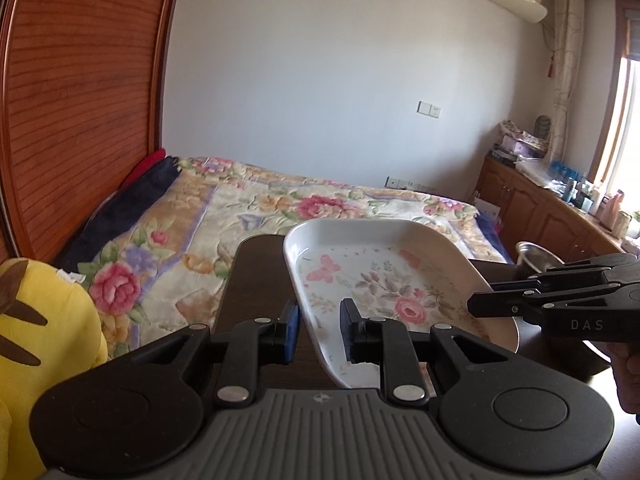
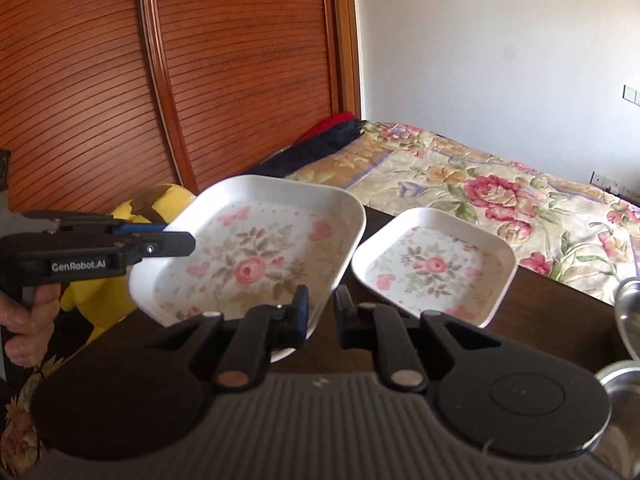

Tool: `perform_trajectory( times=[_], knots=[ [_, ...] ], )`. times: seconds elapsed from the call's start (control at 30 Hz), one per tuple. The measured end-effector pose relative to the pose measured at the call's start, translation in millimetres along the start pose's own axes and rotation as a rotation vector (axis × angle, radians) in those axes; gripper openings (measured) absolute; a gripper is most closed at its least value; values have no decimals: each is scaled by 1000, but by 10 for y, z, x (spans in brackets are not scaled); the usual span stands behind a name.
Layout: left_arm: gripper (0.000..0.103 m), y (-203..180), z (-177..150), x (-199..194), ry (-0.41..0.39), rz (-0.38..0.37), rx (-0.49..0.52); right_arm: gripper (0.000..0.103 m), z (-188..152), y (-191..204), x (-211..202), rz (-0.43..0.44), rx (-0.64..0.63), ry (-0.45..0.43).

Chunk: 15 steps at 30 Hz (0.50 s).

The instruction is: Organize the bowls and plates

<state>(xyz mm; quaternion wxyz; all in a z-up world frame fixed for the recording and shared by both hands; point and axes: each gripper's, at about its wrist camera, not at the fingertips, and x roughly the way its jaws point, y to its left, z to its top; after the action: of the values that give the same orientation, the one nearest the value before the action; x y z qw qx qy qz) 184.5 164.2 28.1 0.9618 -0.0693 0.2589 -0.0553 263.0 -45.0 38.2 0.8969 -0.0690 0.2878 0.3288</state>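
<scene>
A large white square plate (image 1: 384, 280) with a rose and butterfly print hangs tilted above the dark table (image 1: 256, 280). My left gripper (image 1: 319, 330) is shut on its near rim, one finger outside and one inside. My right gripper (image 1: 474, 305) clamps the opposite rim. In the right wrist view the same large plate (image 2: 248, 256) sits between my right gripper (image 2: 322, 314) at its lower right corner and my left gripper (image 2: 191, 245) at its left edge. A smaller plate (image 2: 436, 268) with the same print lies flat on the table (image 2: 560, 312) to the right.
A metal bowl (image 1: 532, 256) stands at the table's right end, also seen as the metal bowl (image 2: 628, 304). A yellow plush toy (image 1: 40, 320) sits left of the table. A bed (image 1: 240, 208) with a floral cover lies behind, beside a wooden wardrobe (image 2: 200, 80).
</scene>
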Motion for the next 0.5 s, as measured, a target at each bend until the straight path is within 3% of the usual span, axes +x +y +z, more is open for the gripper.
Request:
perform_trajectory(
  times=[0.5],
  knots=[
    [23,-456,-182,-436,-36,-38,49,15,-329,-29,-558,-31,31,-48]
  ],
)
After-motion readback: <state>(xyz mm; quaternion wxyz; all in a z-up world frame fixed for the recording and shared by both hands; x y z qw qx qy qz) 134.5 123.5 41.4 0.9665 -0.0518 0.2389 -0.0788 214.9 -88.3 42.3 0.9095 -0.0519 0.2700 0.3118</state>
